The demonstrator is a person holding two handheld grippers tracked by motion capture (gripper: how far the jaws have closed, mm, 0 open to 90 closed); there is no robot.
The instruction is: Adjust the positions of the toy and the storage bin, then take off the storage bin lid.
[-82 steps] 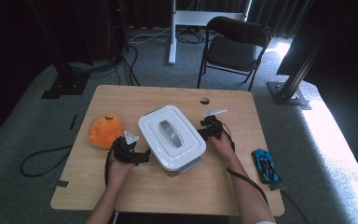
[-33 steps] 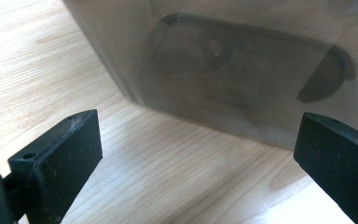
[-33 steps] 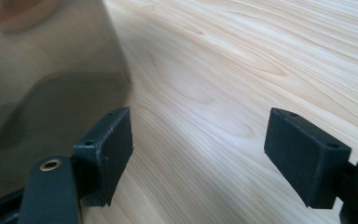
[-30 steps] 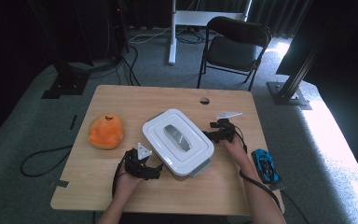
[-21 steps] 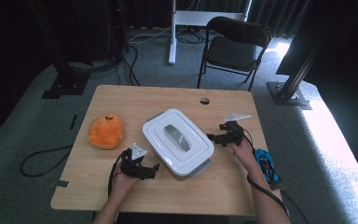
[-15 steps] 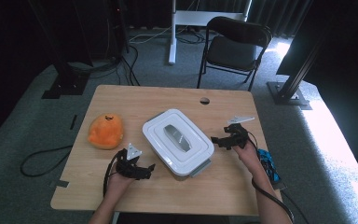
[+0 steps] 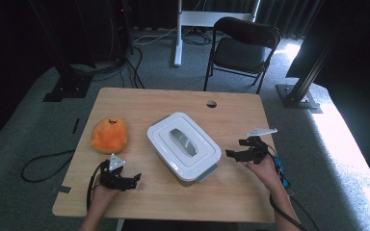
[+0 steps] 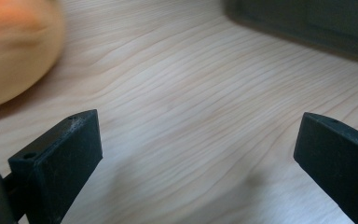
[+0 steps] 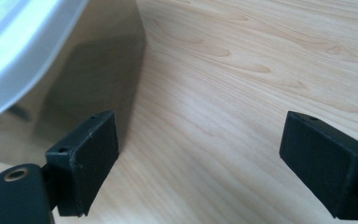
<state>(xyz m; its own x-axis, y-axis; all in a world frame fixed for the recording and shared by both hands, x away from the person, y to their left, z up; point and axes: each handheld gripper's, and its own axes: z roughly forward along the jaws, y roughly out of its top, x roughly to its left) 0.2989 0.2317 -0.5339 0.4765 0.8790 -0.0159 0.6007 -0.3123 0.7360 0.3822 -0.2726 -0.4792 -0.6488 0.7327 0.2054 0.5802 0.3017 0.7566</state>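
Observation:
A white lidded plastic box [image 7: 183, 144] lies askew in the middle of the wooden table [image 7: 164, 103]. To its left, near the front edge, my left gripper [image 7: 136, 179] is open and points right over bare wood. In the left gripper view [image 8: 196, 154] the jaws stand wide apart, with the orange plush [image 8: 9, 51] at upper left and the box's side [image 8: 307, 23] at upper right. My right gripper [image 7: 232, 150] sits just right of the box and points at it. Its jaws [image 9: 200, 158] have just been opening and hold nothing; the box wall [image 9: 74, 79] is beside the left jaw.
An orange plush toy [image 7: 108, 134] rests on the table left of the box. A blue toy car [image 7: 280, 167] lies at the right edge beside my right hand. A cable hole [image 7: 211, 103] is at the back. A black folding chair [image 7: 243, 48] stands beyond the table.
Both hands have drawn away from the box: the left gripper slid left toward the front edge, the right gripper moved right and nearer. The box has stayed put.

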